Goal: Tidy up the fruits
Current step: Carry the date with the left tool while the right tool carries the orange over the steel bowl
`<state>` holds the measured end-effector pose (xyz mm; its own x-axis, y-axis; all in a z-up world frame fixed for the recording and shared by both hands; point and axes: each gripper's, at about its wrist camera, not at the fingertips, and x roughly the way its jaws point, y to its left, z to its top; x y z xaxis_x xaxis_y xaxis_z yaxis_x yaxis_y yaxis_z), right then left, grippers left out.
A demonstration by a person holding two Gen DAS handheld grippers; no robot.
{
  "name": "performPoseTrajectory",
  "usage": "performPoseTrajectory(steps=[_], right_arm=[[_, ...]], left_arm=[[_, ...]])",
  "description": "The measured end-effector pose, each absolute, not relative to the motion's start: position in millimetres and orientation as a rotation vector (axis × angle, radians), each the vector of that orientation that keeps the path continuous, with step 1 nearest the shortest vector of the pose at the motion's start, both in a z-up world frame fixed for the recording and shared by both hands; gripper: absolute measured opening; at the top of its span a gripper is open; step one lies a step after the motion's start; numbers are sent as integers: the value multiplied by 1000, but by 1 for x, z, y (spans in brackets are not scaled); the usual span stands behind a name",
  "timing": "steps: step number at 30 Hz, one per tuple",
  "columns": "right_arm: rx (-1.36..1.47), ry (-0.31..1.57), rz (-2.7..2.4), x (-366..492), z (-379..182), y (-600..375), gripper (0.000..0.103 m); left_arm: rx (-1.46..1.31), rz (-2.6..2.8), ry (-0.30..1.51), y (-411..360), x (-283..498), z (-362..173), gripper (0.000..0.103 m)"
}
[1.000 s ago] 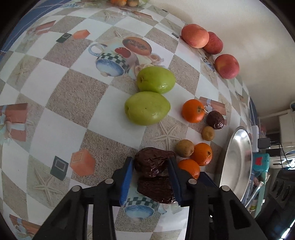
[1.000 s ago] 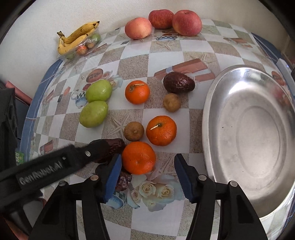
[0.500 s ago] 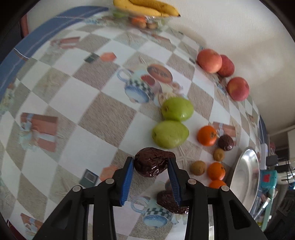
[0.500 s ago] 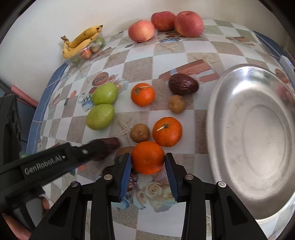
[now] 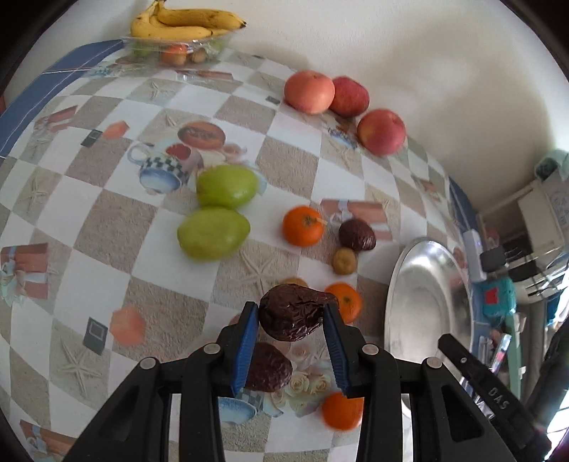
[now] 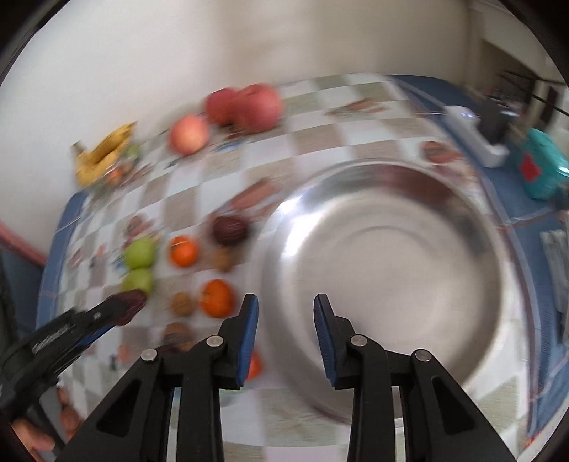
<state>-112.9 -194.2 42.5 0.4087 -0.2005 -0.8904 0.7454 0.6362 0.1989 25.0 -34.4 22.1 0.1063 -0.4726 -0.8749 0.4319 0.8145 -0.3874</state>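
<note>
Left wrist view: the left gripper (image 5: 291,318) is clamped on a dark wrinkled fruit (image 5: 290,312), which is held between the blue pads (image 5: 245,341) above the checked tablecloth (image 5: 106,199). Directly beneath the gripper a second dark wrinkled fruit (image 5: 268,368) lies on the cloth. Just ahead and slightly right of the fingertips sits an orange (image 5: 344,302); another orange (image 5: 341,412) lies below the right finger. Further ahead are two green fruits (image 5: 213,232), touching one another, a third orange (image 5: 303,226), a third dark fruit (image 5: 356,235) and a small brown fruit (image 5: 344,261). Three apples (image 5: 309,91) stand farthest ahead by the wall, and bananas (image 5: 181,25) lie at far left. A steel basin (image 5: 426,305) stands to the right.

Right wrist view, heavily blurred: the right gripper (image 6: 284,327) has its fingers parted at a moderate gap with nothing between them, and is poised over the near left rim of the steel basin (image 6: 391,266). An orange (image 6: 254,366) shows just behind its left finger. The left gripper (image 6: 124,307) with its dark fruit appears well to the left.
</note>
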Motion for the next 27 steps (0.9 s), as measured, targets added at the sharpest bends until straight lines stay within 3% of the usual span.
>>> performPoseTrajectory(steps=[9, 20, 22, 24, 27], right_arm=[[711, 980, -638, -136, 32, -206, 34], [666, 1034, -372, -91, 32, -151, 35], [653, 1076, -341, -84, 24, -142, 37], [635, 1125, -345, -80, 17, -137, 46], [629, 1163, -366, -80, 10, -135, 47]], left_arm=[[-39, -533, 1358, -9, 31, 14, 40], [-153, -413, 1336, 32, 50, 23, 40], [-161, -412, 1347, 33, 51, 21, 40], [-164, -420, 1356, 33, 50, 20, 40], [-169, -433, 1367, 32, 50, 19, 40]])
